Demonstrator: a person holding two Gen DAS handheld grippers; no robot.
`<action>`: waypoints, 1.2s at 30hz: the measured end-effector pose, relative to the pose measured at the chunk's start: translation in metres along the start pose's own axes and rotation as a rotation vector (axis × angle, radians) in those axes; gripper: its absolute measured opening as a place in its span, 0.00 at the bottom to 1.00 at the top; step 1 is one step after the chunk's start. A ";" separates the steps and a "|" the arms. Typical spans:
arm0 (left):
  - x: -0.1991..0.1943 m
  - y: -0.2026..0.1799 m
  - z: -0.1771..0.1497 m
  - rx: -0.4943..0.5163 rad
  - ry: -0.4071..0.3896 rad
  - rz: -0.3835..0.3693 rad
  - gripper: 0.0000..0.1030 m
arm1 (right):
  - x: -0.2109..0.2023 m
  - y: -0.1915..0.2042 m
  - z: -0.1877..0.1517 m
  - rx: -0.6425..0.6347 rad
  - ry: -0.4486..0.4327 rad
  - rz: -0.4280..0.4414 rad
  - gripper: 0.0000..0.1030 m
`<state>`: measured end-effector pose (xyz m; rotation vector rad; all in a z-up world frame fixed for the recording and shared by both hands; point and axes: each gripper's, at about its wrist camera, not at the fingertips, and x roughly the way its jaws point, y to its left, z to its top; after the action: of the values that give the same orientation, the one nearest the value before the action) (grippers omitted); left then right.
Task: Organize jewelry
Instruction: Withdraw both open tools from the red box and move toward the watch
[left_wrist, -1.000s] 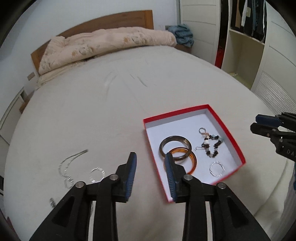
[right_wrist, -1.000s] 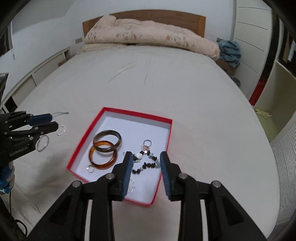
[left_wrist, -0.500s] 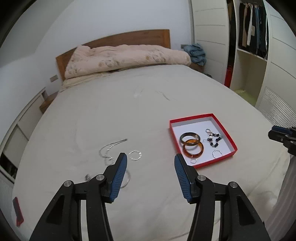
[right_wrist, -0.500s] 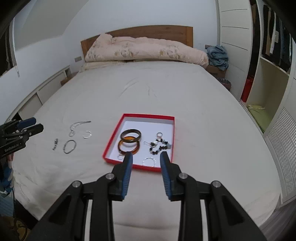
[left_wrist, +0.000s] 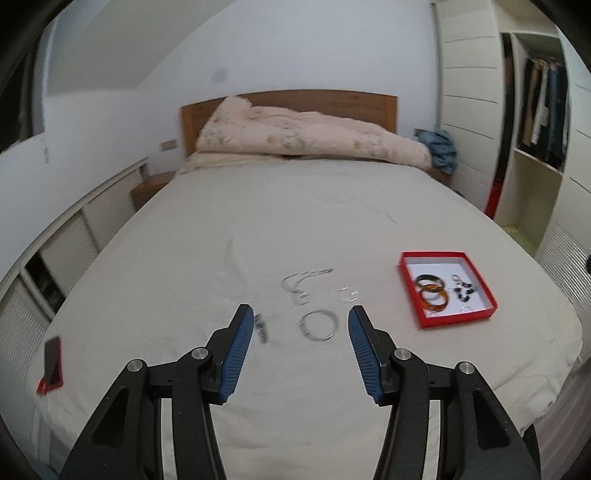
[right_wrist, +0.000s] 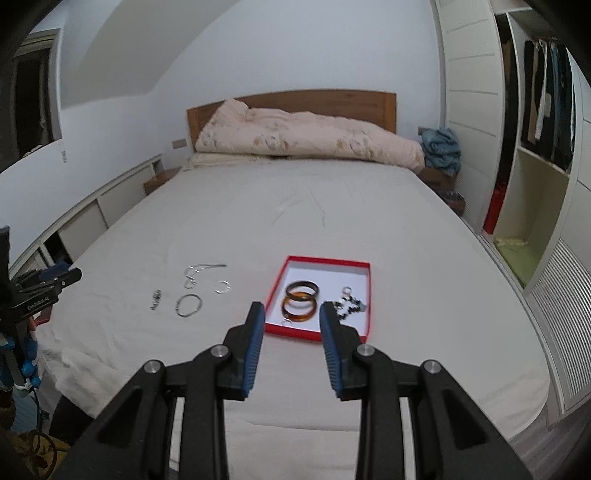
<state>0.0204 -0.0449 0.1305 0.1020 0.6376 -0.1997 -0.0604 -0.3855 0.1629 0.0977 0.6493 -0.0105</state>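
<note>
Beige bedsheet (left_wrist: 295, 229) (duvet (left_wrist: 306, 136) bunched at headboard) carries red tray (left_wrist: 410, 286); both tools, left (left_wrist: 301, 330) and right (right_wrist: 291, 323), gape empty.

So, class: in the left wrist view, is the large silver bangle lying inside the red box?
No: the silver bangle lies on the bedsheet, left of the red box.

You hold your left hand-held gripper (left_wrist: 301, 328) up in the air with its two blue fingers (left_wrist: 238, 354) spread wide apart, and nothing sits between them. Your right hand-held gripper (right_wrist: 291, 325) is up too, with its fingers (right_wrist: 255, 343) apart but a bit closer, and they hold nothing.
</note>
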 end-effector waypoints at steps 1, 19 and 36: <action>-0.004 0.011 -0.003 -0.016 -0.002 0.017 0.51 | -0.006 0.006 0.001 -0.006 -0.010 0.009 0.28; -0.051 0.111 -0.040 -0.170 -0.015 0.190 0.64 | -0.028 0.073 0.001 -0.039 -0.078 0.131 0.28; -0.024 0.112 -0.059 -0.195 0.041 0.227 0.65 | 0.031 0.074 -0.032 0.036 0.031 0.185 0.28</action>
<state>-0.0091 0.0770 0.1012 -0.0099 0.6779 0.0847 -0.0522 -0.3083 0.1257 0.1929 0.6692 0.1577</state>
